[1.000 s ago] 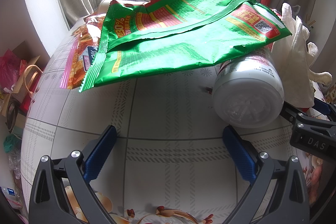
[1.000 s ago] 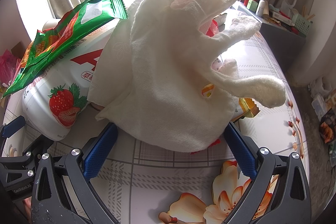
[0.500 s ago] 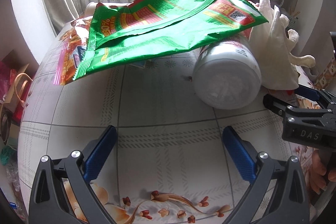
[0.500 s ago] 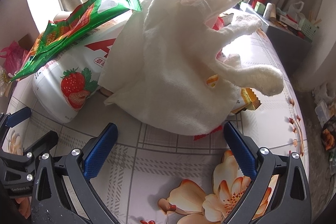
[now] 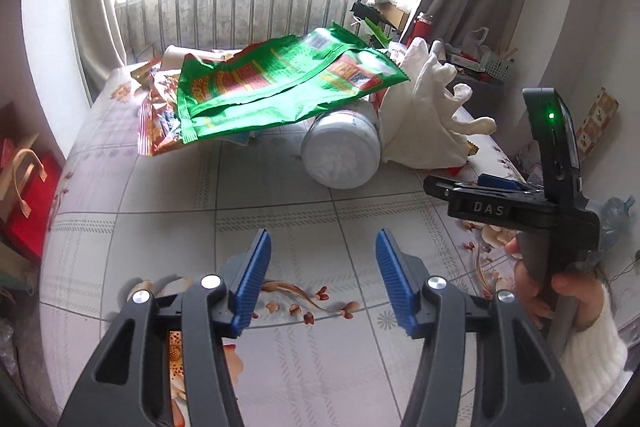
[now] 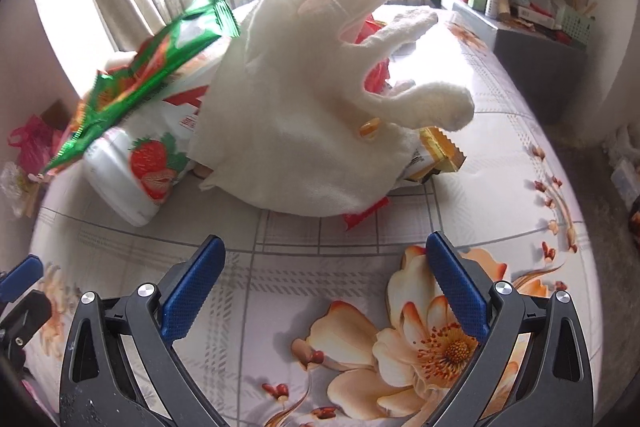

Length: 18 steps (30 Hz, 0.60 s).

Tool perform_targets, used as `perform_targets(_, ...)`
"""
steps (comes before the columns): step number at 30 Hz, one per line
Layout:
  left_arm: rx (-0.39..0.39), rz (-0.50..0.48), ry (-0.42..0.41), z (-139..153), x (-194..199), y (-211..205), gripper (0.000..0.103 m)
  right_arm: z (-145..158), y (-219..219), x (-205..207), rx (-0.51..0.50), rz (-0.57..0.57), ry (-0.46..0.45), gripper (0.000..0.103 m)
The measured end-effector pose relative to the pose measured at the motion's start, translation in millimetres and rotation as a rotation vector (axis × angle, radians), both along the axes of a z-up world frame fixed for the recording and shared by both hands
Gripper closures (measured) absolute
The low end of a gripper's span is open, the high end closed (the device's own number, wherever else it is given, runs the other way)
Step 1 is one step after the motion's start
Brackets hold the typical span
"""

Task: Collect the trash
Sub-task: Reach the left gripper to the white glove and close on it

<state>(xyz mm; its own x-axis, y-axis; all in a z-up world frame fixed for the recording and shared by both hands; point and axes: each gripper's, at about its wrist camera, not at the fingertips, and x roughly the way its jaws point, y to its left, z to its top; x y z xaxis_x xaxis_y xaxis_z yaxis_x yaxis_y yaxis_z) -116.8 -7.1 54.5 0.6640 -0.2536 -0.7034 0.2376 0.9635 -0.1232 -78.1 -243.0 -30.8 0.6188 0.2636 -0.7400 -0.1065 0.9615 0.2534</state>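
Note:
A trash pile lies on the flowered tablecloth (image 5: 280, 211). A green snack bag (image 5: 280, 91) rests over a white strawberry tub (image 5: 340, 155) lying on its side, with a white glove-shaped cloth (image 5: 424, 123) to its right. Orange wrappers (image 5: 156, 115) lie at the left. My left gripper (image 5: 322, 239) hovers well short of the tub, its jaws closing with nothing between them. My right gripper (image 6: 325, 241) stands open and empty in front of the cloth (image 6: 312, 99). A red wrapper (image 6: 364, 213) and a gold one (image 6: 440, 151) poke out from under the cloth.
A hand in a white sleeve (image 5: 568, 291) holds the right gripper (image 5: 460, 187) at the table's right. Red and pink bags (image 5: 32, 203) sit on the floor to the left. A grey cabinet (image 6: 532, 43) with clutter stands at the back right, beyond the table edge.
Both grippers have drawn back and up from the pile, which now lies farther off. The left jaws have narrowed from wide open. The pile itself has not moved.

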Motion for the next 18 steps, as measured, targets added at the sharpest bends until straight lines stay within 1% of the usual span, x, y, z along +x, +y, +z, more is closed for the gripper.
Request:
perform_targets(2,0.005,-0.015,-0.004,1,-6,-1,0.05,0,-10,0,0.103,-0.04,-0.017,0.007)
perform_targets(3,0.001,-0.018,0.005,-1,-7,-1,0.05,0,-15,-1,0.12,-0.073,-0.022,0.007)
perform_targets(6,-0.032,-0.007,0.062,-7,2,1,0.05,1,-26,1,0.139,-0.115,-0.029,0.007)
perform_targets(8,-0.07,-0.009,0.072,-6,6,4,0.05,0,-34,12,0.143,-0.131,-0.03,0.007)
perform_targets(12,-0.032,-0.02,0.024,9,12,-6,0.05,1,-34,14,0.145,-0.147,-0.035,0.007)
perform_targets(14,-0.048,-0.042,0.032,16,18,-11,0.048,0,-37,16,0.16,-0.159,-0.04,0.007)
perform_targets(15,-0.073,-0.049,0.033,18,21,-13,0.045,0,-41,16,0.17,-0.161,-0.042,0.007)
perform_targets(17,-0.113,-0.056,0.027,23,28,-17,0.045,0,-44,15,0.18,-0.174,-0.048,0.009)
perform_targets(18,-0.113,-0.056,0.016,26,32,-20,0.045,0,-45,16,0.182,-0.178,-0.049,0.009)
